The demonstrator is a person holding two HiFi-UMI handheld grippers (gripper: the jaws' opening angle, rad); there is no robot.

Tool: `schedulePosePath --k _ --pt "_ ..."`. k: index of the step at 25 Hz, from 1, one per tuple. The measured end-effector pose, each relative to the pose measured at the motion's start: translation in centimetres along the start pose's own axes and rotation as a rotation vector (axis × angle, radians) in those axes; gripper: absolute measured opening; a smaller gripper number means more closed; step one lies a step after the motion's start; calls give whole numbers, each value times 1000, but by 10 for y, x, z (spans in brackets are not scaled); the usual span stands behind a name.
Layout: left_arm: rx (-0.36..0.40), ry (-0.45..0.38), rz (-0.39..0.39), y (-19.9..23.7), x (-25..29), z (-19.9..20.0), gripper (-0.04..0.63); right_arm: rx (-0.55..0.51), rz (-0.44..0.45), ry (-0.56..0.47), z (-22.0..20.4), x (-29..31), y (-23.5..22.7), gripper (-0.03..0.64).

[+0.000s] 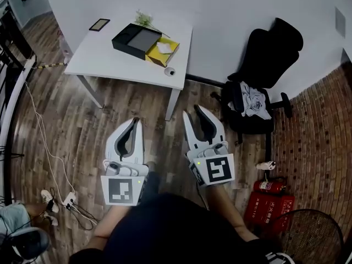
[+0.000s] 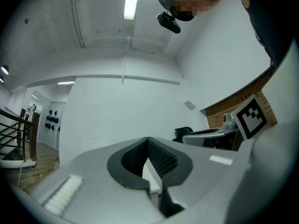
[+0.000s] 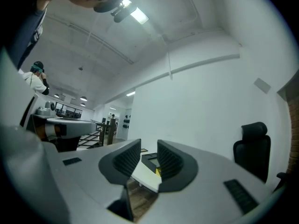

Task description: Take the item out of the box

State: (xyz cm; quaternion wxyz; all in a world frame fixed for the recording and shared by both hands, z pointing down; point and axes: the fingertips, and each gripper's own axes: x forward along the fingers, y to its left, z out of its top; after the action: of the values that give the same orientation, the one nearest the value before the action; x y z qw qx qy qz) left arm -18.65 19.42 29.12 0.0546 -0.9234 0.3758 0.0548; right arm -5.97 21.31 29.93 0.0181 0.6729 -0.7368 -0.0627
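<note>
Left claw [image 1: 136, 121]: jaws together at the tips, nothing between them (confirmed in the left gripper view [image 2: 148, 142]). Right claw [image 1: 193, 112]: jaws apart, empty; through the gap the right gripper view [image 3: 148, 146] shows only the far table edge. Both claws are held over the wood floor [image 1: 88, 125], well short of the white table [image 1: 110, 59].

Black box [image 1: 136, 39] sits on the table, grey face up; contents not discernible. Yellow carton [image 1: 163, 51] touches its right side, something white on top. Small round object [image 1: 169, 71] lies near the table's front corner. Black chair [image 1: 264, 76] stands to the right.
</note>
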Motion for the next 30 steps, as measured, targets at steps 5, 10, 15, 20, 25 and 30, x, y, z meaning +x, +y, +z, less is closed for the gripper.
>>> schedulePosePath --k 5,10,15,20,25,30 --pt "-10 51 -29 34 45 -20 11 17 -15 0 -5 58 -13 99" --pt "-10 48 -40 62 74 -30 11 12 -31 -12 -6 94 -22 98" --pt "-34 57 -43 73 87 -40 11 10 -40 7 -15 105 -27 98" --pt "-37 41 -51 74 104 -41 11 23 -50 6 -18 116 -40 98" --pt "-49 56 -37 81 131 -52 11 16 -20 -12 -23 145 -58 98" --pt "-49 -36 -16 99 178 -47 11 24 35 -9 -35 200 -85 98"
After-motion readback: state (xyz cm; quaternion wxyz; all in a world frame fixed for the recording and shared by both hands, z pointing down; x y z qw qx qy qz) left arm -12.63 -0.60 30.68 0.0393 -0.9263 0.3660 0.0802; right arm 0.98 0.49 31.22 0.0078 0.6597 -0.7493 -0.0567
